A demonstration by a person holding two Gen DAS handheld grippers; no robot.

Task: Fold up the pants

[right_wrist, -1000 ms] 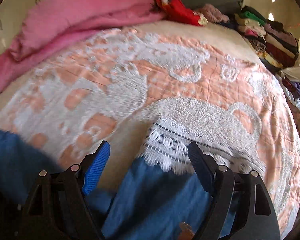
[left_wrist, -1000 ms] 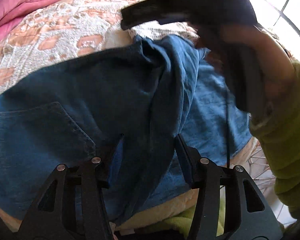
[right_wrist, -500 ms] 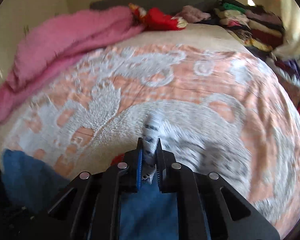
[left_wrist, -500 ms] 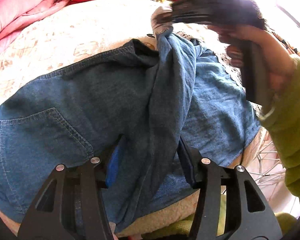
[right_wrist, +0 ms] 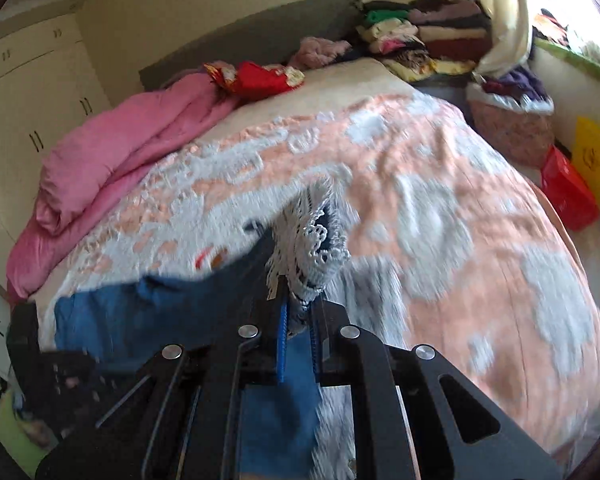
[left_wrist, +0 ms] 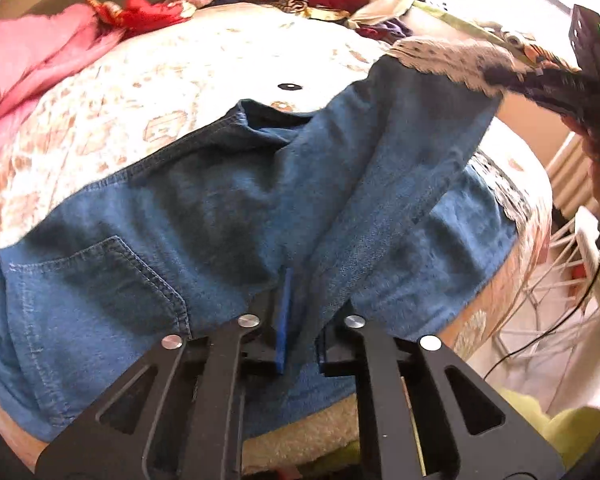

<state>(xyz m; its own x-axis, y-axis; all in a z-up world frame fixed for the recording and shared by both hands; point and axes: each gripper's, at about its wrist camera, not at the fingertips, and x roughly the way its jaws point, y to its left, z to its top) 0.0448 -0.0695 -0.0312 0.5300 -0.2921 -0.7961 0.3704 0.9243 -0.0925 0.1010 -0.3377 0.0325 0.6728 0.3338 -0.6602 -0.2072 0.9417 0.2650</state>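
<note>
Across the bedspread (right_wrist: 440, 184) the pants (left_wrist: 204, 208) lie spread, one leg lifted to fold over. Nearest that bedspread's front edge, the left gripper (left_wrist: 300, 320) has just clamped the denim; the right gripper (right_wrist: 298, 332) pinches the lace hem (right_wrist: 316, 248). Next: carry it across, probably. Blur hides the hem's far side.

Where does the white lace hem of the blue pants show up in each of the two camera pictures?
Left wrist view: lace hem at upper right, lifted above the bed.
Right wrist view: lace hem at centre, pinched in the right gripper.
Shared landmark: the pink blanket, at left in both.
</note>
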